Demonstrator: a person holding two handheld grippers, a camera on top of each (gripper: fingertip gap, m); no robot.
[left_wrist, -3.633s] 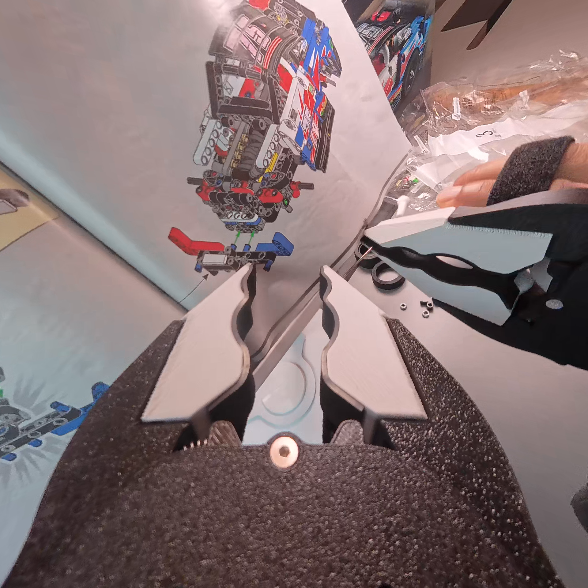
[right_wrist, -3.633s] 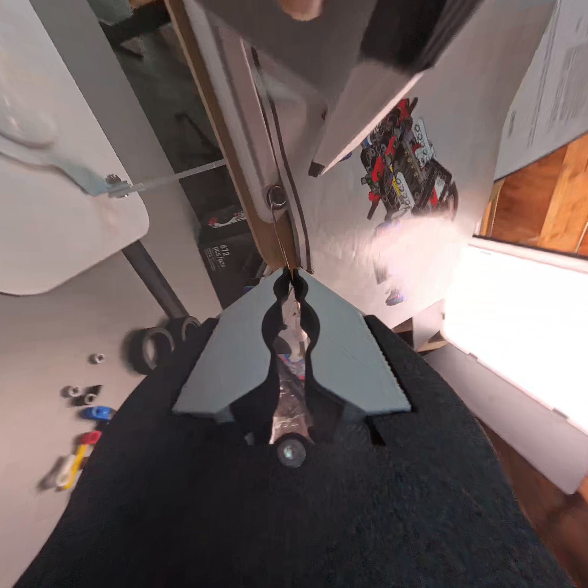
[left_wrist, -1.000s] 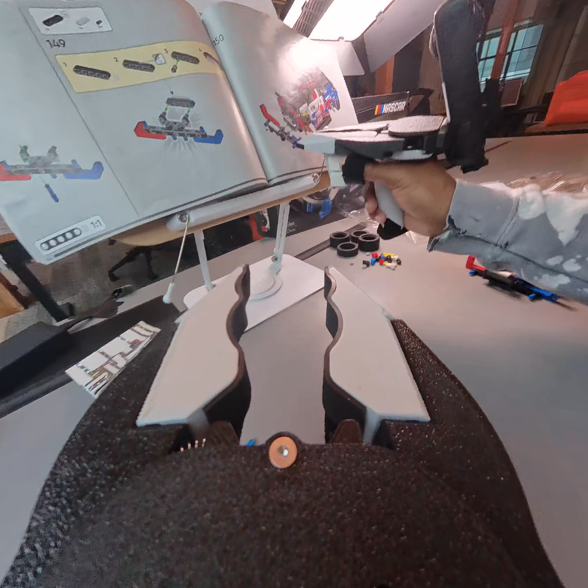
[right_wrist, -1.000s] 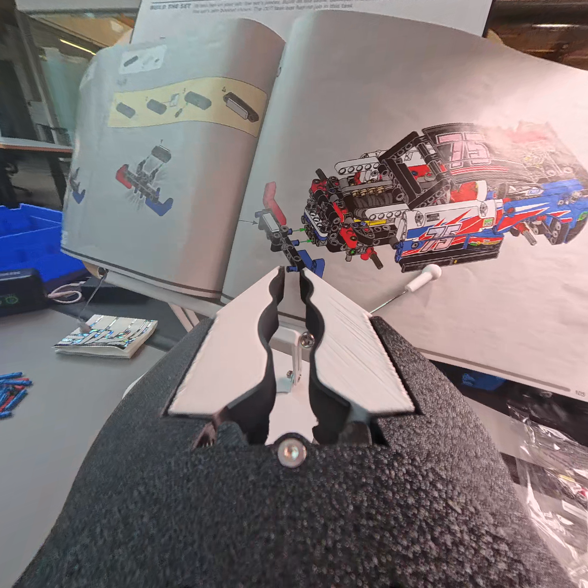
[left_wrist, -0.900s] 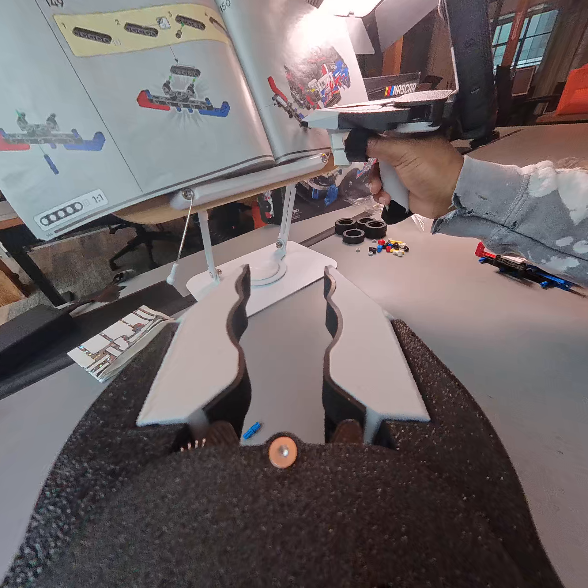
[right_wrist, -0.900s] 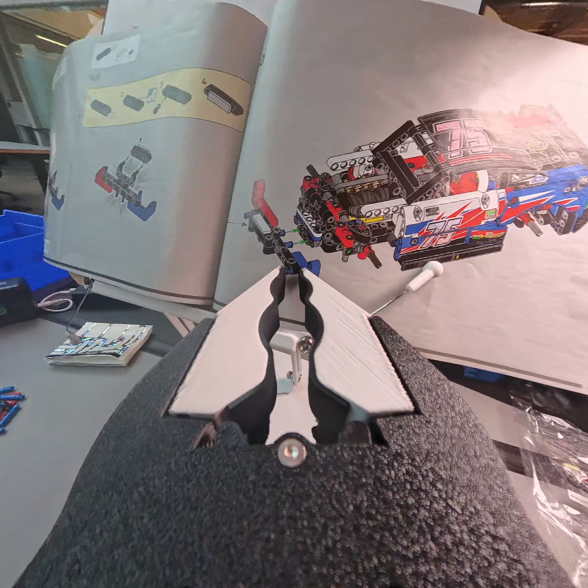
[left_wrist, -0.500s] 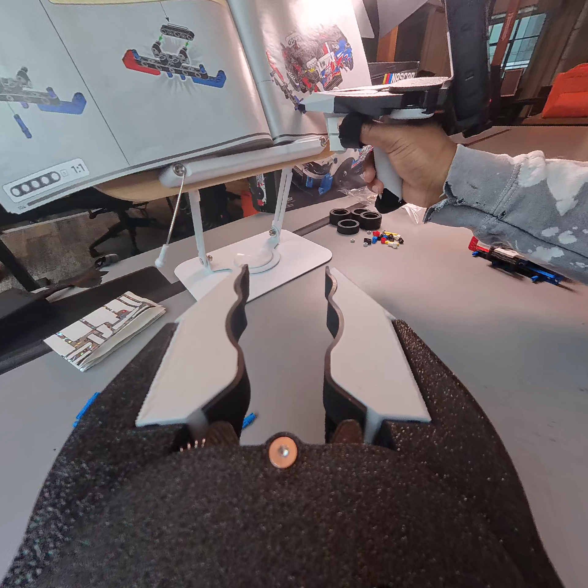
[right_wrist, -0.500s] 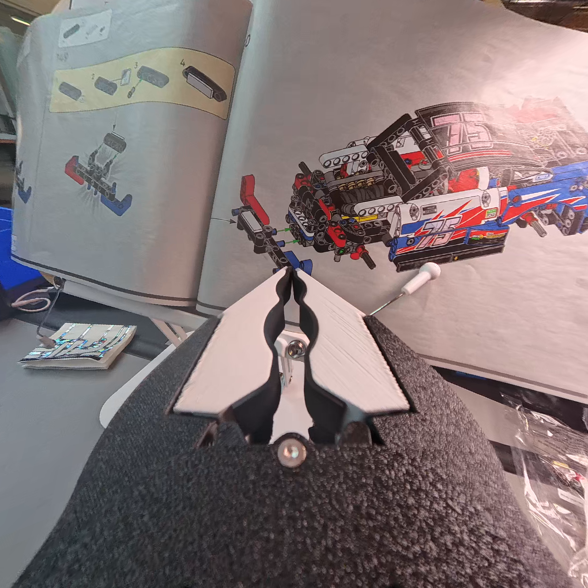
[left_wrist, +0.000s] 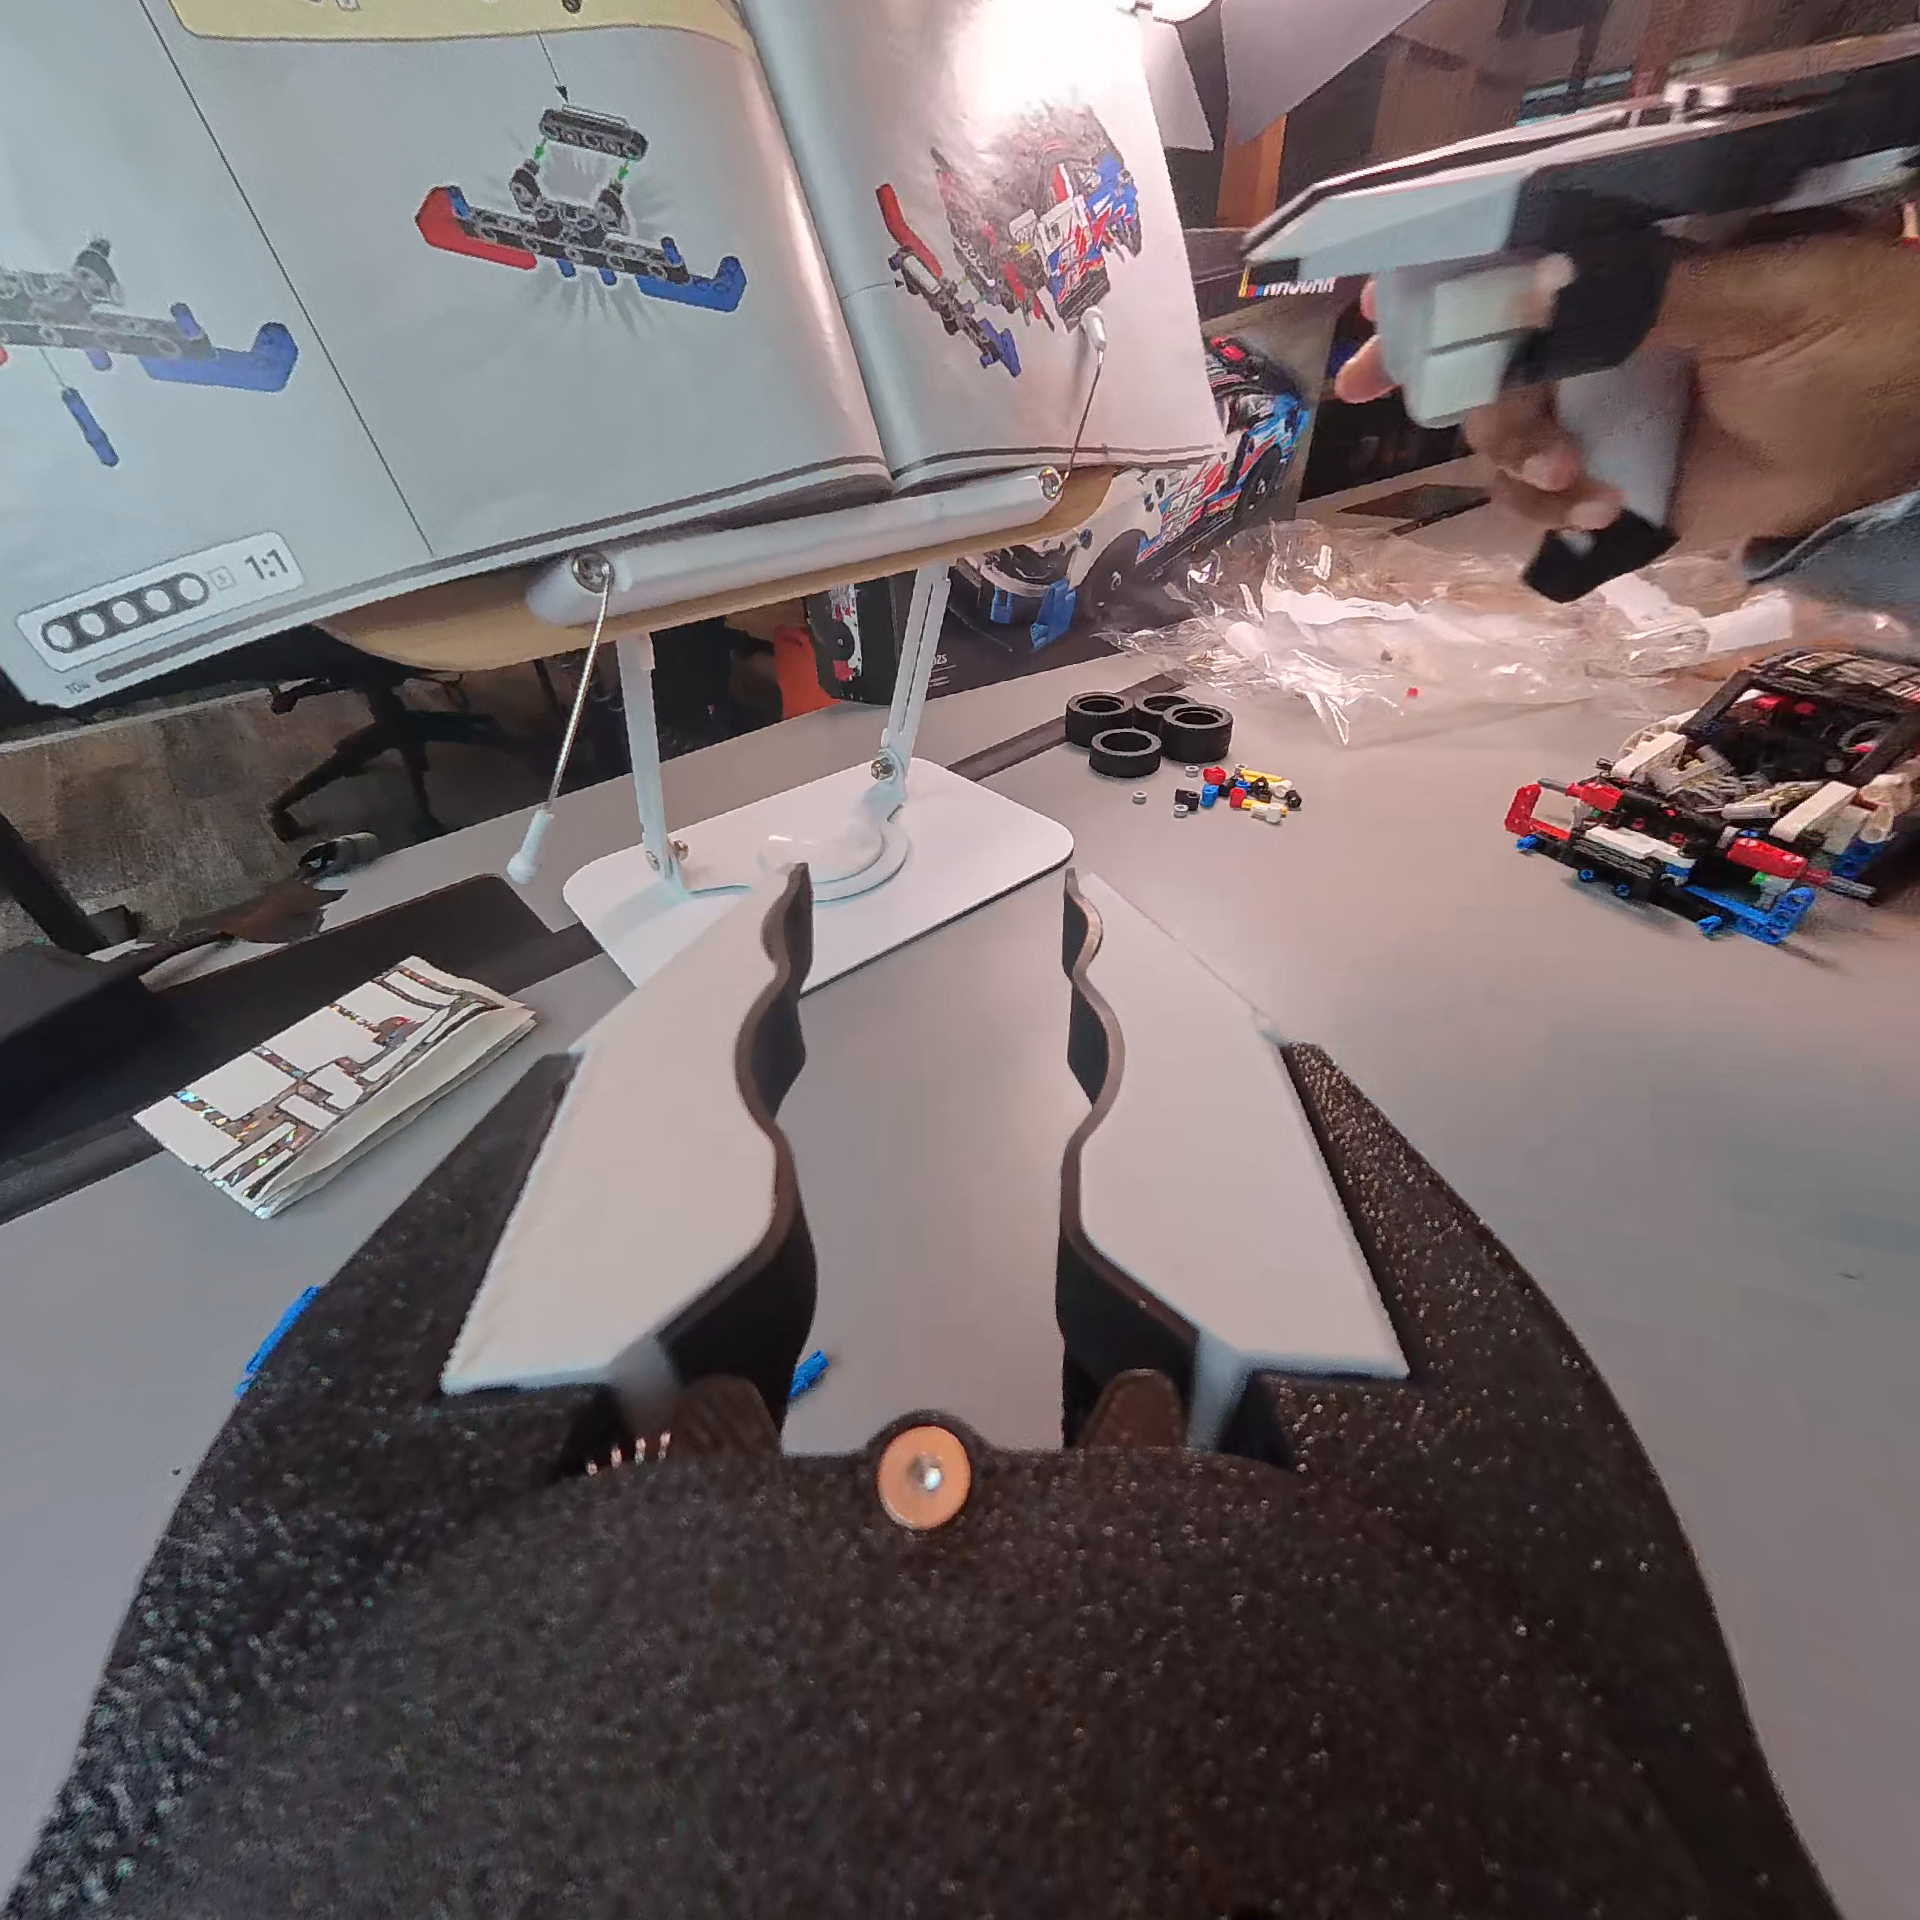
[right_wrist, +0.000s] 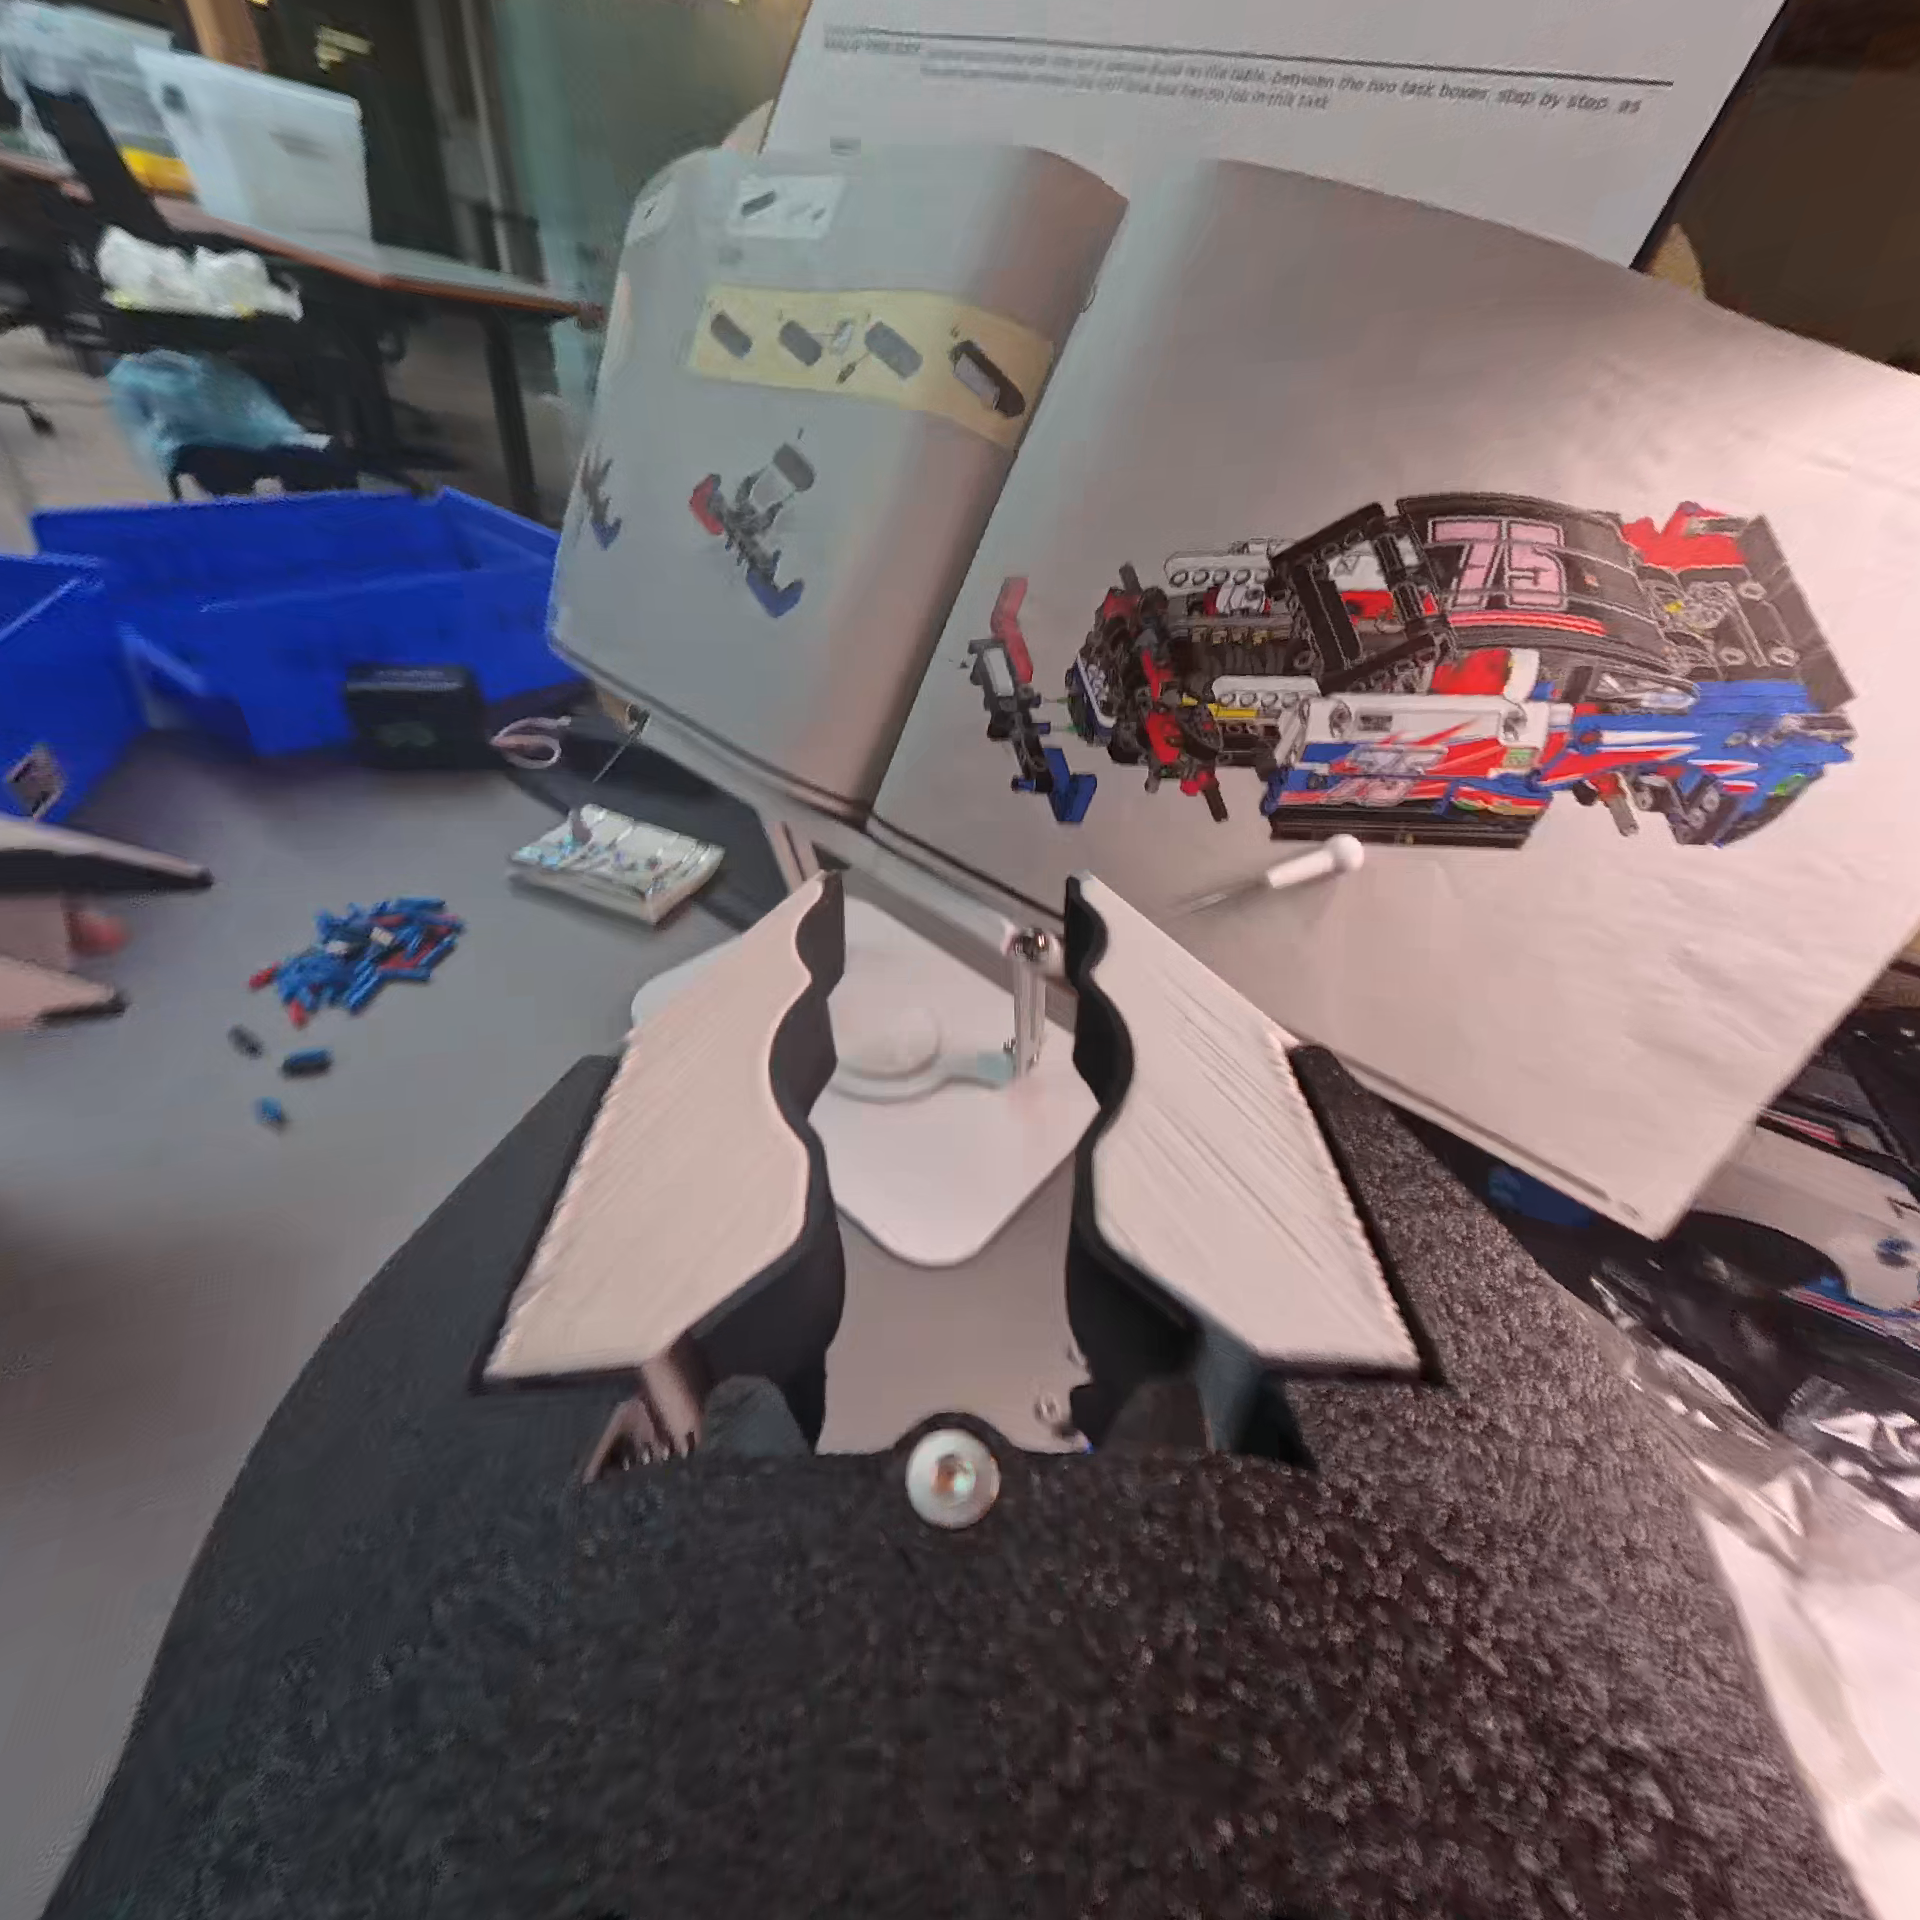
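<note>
While left view shows tyres (left_wrist: 1148, 727), right view shows blue bins (right_wrist: 281, 613).

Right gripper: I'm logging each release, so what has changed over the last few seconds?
The right gripper was shut at the booklet's lower edge; it has opened and drawn back, empty. The left gripper has backed away too, open as before. The booklet remains open on its stand.

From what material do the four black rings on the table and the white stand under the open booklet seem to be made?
The four black rings look like matt rubber: they are dull, thick-walled and tyre-shaped. The white stand looks like painted metal, with a thin flat smooth base, slim legs and screws at the joints; coated plastic is possible.
</note>
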